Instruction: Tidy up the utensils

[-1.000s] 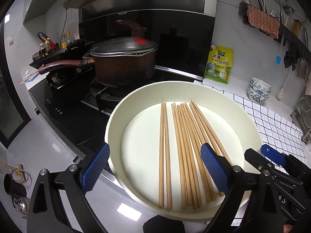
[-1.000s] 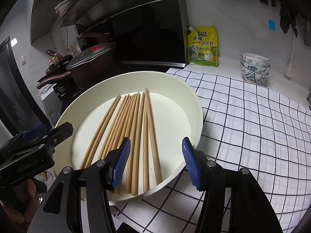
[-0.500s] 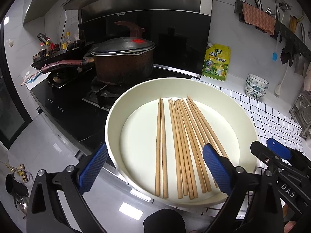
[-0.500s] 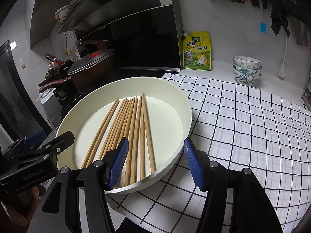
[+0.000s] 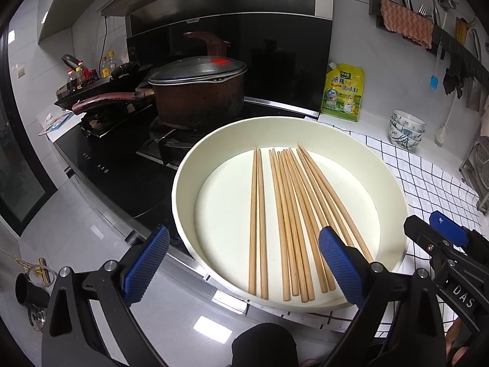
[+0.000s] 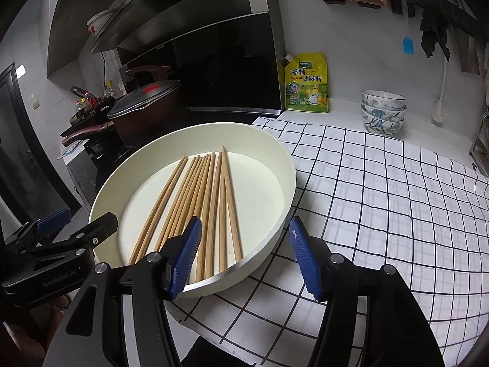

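The left fingers (image 5: pixel 241 263) stand wide apart with nothing between the blue pads (image 5: pixel 146 267); they hang over the near rim of the bowl (image 5: pixel 183 165), one pad outside its left wall and one above the near ends of the chopsticks (image 5: pixel 287 214). The right fingers (image 6: pixel 244 255) are also parted and hold nothing: their gap has just widened a little, and the bowl's near right rim lies in it with neither pad (image 6: pixel 304 258) pressing on it. One right pad hangs over the chopsticks inside the bowl, the other outside the wall over the cloth (image 6: pixel 382 189).

The chopsticks lie flat on the bowl's floor, roughly parallel and pointing away from the cameras. In the left view two lie a little apart on the left and the rest are bunched, fanning slightly toward the right.

The cream bowl sits on the counter (image 5: pixel 373 128), partly on the black-and-white checked cloth and partly toward the black stove (image 5: pixel 116 165). On the stove behind it stands a lidded brown pot (image 5: pixel 198 94) with a long handle. Against the back wall, beyond the bowl, stands a yellow pouch (image 6: pixel 307 82), and well to its right a stack of small patterned bowls (image 6: pixel 383 111). An orange rag (image 5: pixel 406 26) hangs on a wall rail above.
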`<state>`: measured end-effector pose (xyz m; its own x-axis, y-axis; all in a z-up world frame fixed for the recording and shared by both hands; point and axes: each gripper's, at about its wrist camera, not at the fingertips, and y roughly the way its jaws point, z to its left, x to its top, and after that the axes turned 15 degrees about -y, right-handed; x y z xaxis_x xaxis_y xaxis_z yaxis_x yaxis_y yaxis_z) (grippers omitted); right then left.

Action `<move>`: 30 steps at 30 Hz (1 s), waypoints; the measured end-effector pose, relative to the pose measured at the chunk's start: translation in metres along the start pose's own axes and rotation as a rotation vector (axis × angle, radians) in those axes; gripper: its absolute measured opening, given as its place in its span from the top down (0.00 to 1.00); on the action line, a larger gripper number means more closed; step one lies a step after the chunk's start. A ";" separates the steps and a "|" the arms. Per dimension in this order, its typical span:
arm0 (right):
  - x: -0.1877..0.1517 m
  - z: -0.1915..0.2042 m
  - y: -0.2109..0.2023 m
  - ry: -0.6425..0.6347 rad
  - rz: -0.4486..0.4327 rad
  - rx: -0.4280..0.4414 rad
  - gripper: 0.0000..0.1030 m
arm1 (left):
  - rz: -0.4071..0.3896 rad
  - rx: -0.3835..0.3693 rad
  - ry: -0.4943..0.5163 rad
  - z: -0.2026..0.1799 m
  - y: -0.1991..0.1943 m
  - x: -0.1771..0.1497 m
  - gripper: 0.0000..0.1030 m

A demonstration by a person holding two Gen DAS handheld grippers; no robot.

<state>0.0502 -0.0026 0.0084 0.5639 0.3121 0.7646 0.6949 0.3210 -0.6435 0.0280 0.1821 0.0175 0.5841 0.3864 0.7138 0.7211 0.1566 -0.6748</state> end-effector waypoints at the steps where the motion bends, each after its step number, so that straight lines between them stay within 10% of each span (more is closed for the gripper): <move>1: 0.000 0.000 0.000 0.000 0.000 0.000 0.44 | -0.001 0.002 0.002 0.000 -0.001 0.000 0.06; 30: 0.000 0.002 -0.007 -0.006 -0.008 -0.006 0.44 | -0.074 -0.010 0.021 -0.006 -0.017 -0.002 0.06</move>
<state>0.0441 -0.0032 0.0130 0.5552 0.3150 0.7697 0.7023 0.3181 -0.6368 0.0173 0.1731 0.0285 0.5369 0.3546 0.7655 0.7663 0.1746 -0.6183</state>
